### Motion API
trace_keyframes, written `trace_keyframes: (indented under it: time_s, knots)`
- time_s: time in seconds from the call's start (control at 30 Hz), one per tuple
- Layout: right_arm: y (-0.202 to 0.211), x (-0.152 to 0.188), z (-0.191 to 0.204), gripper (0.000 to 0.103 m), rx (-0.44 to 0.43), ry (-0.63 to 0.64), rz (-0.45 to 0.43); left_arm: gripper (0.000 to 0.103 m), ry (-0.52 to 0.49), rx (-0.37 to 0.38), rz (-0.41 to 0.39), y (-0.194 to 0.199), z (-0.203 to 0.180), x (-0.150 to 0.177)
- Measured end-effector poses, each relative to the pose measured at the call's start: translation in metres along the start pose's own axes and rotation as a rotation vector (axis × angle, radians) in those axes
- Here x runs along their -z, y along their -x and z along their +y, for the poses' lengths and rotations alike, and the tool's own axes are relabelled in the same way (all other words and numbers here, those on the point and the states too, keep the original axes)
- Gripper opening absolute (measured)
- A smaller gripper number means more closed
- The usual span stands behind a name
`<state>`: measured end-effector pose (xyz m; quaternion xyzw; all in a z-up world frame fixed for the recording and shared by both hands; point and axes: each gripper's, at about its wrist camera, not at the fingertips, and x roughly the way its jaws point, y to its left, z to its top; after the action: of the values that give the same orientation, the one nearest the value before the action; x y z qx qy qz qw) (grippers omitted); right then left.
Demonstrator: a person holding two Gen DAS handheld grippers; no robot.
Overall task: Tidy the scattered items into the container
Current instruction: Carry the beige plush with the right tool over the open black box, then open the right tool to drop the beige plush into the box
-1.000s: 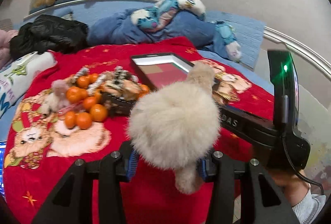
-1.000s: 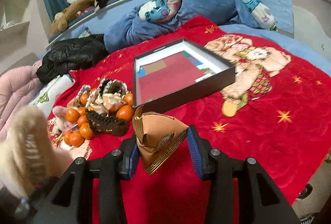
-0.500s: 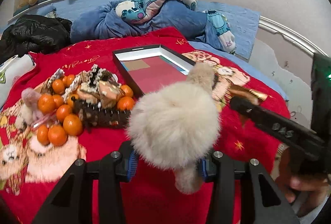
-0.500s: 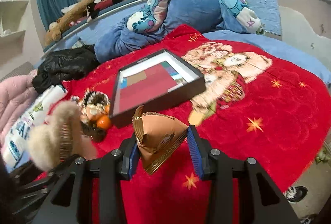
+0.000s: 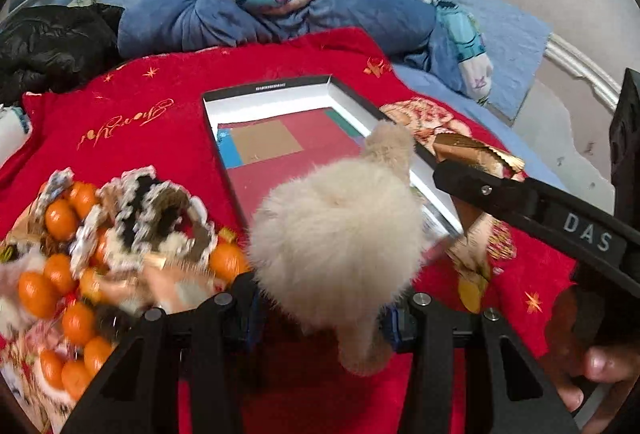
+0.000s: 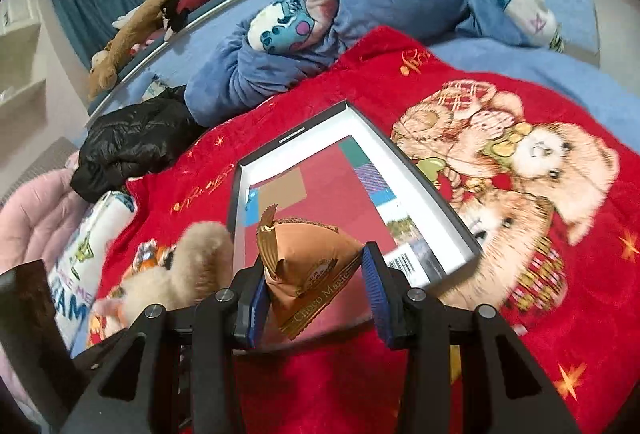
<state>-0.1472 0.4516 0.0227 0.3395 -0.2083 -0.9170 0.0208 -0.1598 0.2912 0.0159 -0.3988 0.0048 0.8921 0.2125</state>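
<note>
A pile of oranges and wrapped snacks is seen at the left on the red blanket. A fluffy cream plush is clamped in the left gripper jaws, at the near-left corner of the open box. A gold snack packet is gripped by the right gripper jaws above the box's near edge.

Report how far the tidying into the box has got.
Done: nothing yet; the open black box shows only its printed lining. In hand: the left gripper grips a cream fluffy toy, and the right gripper grips a gold snack packet, both near the box. Left: the pile of oranges and wrapped snacks remains on the red blanket.
</note>
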Motion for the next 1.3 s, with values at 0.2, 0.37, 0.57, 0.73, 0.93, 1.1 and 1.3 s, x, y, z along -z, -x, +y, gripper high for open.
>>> trace_keyframes:
  time_s: [0.2, 0.37, 0.57, 0.73, 0.93, 1.1, 1.3]
  knots:
    - [-0.029, -0.016, -0.009, 0.041, 0.021, 0.027, 0.047, 0.047, -0.026, -0.037, 0.044, -0.04, 0.001, -0.023]
    - [-0.055, -0.01, -0.014, 0.041, 0.078, 0.061, 0.103, 0.047, -0.031, -0.063, 0.088, -0.06, 0.0, -0.022]
    - [-0.059, -0.006, -0.012, 0.041, 0.116, 0.101, 0.101, 0.047, -0.044, -0.091, 0.092, -0.069, -0.005, -0.023]
    - [-0.066, 0.0, -0.008, 0.042, 0.159, 0.174, 0.103, 0.047, -0.056, -0.115, 0.084, -0.069, -0.008, -0.024]
    - [-0.066, 0.002, -0.007, 0.045, 0.136, 0.192, 0.082, 0.056, -0.087, -0.136, 0.079, -0.07, -0.013, -0.022]
    - [-0.058, 0.002, -0.001, 0.103, 0.082, 0.204, 0.061, 0.091, -0.129, -0.14, 0.047, -0.064, -0.026, -0.023]
    - [-0.04, -0.001, -0.014, 0.103, 0.024, 0.121, 0.022, 0.103, -0.128, -0.127, 0.006, -0.046, -0.031, -0.028]
